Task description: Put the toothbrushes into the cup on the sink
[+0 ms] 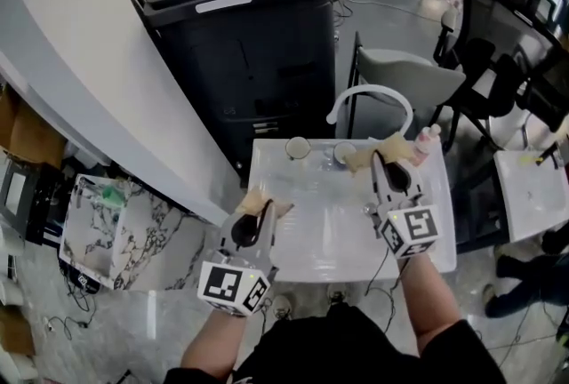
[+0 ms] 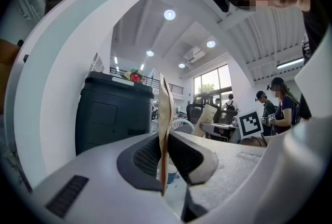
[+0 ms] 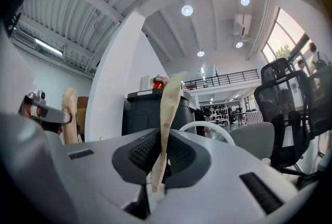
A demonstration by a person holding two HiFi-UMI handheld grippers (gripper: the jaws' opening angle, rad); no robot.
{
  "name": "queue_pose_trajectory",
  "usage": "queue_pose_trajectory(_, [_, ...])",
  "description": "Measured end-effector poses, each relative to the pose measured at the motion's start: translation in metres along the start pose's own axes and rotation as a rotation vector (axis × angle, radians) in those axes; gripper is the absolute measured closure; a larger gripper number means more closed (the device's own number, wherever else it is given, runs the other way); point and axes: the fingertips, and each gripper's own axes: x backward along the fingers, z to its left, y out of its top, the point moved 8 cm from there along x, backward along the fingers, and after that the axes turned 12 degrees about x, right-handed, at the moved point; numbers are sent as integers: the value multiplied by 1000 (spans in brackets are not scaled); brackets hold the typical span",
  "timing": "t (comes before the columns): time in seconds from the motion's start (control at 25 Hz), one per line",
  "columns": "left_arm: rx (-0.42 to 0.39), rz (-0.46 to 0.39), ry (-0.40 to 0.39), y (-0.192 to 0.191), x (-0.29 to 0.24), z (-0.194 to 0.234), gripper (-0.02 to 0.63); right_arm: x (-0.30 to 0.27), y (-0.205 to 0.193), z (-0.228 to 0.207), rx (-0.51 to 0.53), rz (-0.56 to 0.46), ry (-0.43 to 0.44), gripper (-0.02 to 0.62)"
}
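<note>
A white sink lies below me, with two small cups at its back rim. My left gripper hovers over the sink's front left corner, shut on a flat tan paper packet. In the left gripper view this packet stands upright, pinched between the pads, and a cup shows beyond them. My right gripper is over the back right of the sink, close to the right cup. It is shut on a second tan packet. I cannot tell what the packets hold.
A white arched faucet rises behind the sink. A pink-capped bottle stands at its back right corner. A tall black bin is behind left, and a grey chair and dark office chairs stand behind right. A curved white wall runs along the left.
</note>
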Motion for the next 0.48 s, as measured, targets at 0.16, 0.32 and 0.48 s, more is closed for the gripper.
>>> queue_pose_trajectory(0.16, [0, -5, 27, -3, -4, -5, 568, -18, -21, -11, 16, 11, -4, 572])
queue_pose_trajectory(0.32, [9, -8, 55, -8, -7, -7, 568, -35, -50, -19, 15, 50, -7, 572])
queue_pose_trajectory(0.48, [18, -5, 81, -16, -9, -8, 568, -52, -73, -22, 17, 84, -7, 572])
